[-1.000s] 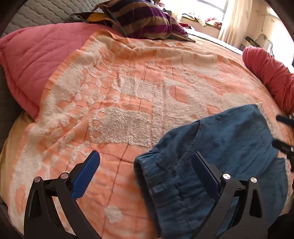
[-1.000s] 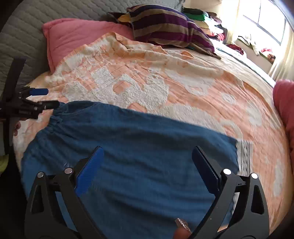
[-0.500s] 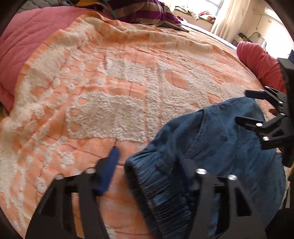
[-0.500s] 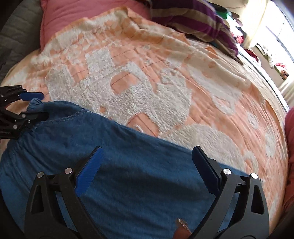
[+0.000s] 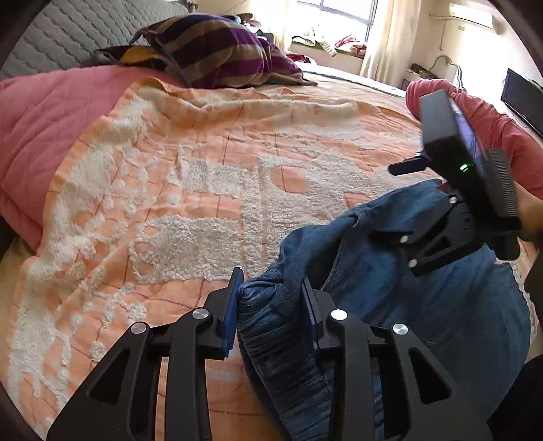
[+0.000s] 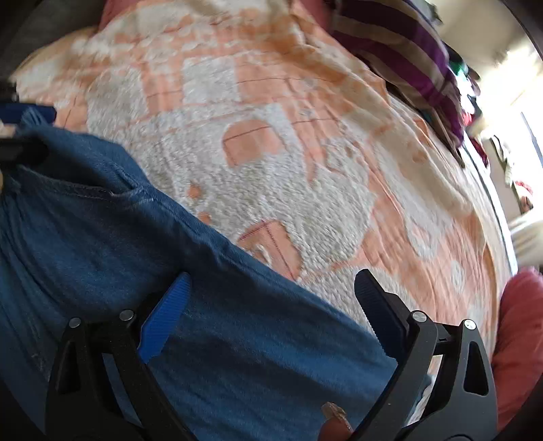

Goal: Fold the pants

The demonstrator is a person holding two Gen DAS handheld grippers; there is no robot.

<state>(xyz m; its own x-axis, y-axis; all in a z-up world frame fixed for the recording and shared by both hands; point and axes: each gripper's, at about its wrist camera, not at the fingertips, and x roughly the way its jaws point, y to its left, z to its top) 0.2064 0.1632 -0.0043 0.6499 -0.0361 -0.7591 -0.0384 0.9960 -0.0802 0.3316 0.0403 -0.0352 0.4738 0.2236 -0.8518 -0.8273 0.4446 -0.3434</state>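
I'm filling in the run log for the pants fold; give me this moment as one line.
stage: grasping waistband | left gripper: closing, bunched waistband between pads | right gripper: open over pants | surface: orange bedspread

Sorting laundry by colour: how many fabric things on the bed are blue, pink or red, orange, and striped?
Blue: 1, denim pants
Pink or red: 2, pink quilt, red roll
Orange: 1, orange bedspread
Striped: 1, striped pillow
Total: 5

A bright window (image 5: 342,13) with pale curtains (image 5: 390,37) lights the room; the bed (image 5: 203,190) has an orange-white blanket and a grey quilted headboard (image 5: 68,34)
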